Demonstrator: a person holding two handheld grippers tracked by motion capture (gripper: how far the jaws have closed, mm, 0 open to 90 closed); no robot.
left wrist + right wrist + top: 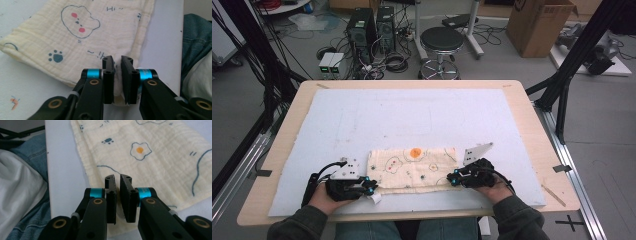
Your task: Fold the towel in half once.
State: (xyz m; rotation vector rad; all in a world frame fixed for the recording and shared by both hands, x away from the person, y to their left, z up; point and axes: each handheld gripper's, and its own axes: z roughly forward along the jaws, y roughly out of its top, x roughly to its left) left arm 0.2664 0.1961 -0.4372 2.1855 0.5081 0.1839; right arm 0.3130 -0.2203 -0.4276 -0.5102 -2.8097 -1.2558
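White foam board (412,115) is carrying a folded cloth (414,170); left gripper (371,188) and right gripper (453,178) are clamping its 6 o'clock corners, probably readying a lift toward 12.

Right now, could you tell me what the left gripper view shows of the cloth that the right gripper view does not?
Left gripper view alone: an outlined shape with two red dots and the word "Hi". Right gripper view alone: a fried egg print. Both: the cream cloth on the white mat, blue paw prints, jeans at the table's edge, and each tool, left tool and right tool, pinching the cloth's edge.
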